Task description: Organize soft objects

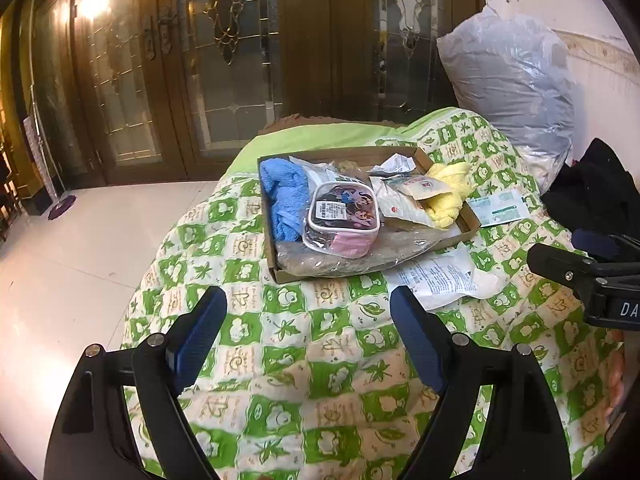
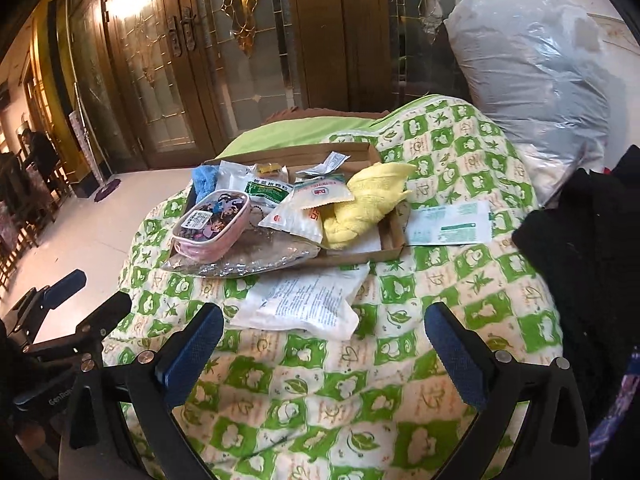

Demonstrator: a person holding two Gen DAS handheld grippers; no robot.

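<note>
- Nearest to me, the left tongs (image 1: 308,328) hang over the green-and-white quilt (image 1: 320,380) with the two blue pads wide apart and nothing between them; I think they wait free, because no item is chosen yet.
- The right tongs (image 2: 324,344) stand beside them, also spread as wide as they go and empty, pointing down toward the bed, so either one can take the next thing.
- Just in front of the right tongs lies a white printed packet (image 2: 304,300) flat on the quilt, outside the box; it seems one of the pieces not yet sorted.
- Behind it sits the shallow cardboard box (image 1: 448,240), which holds the soft things together, probably so they do not slide on the rounded quilt.
- Inside, a blue fluffy cloth (image 1: 282,208) lies at the left side, a pink clear pouch (image 1: 344,220) rests on a crinkled plastic bag at the front, some sachets are in the middle, and a yellow cloth (image 1: 450,196) hangs a little over the right wall.
- To the right of the box, a green-and-white sachet (image 2: 452,224) lies alone on the quilt.
- Farther back, a big plastic sack (image 2: 532,92) leans at the wall, near the wooden glass doors (image 2: 224,60).
</note>
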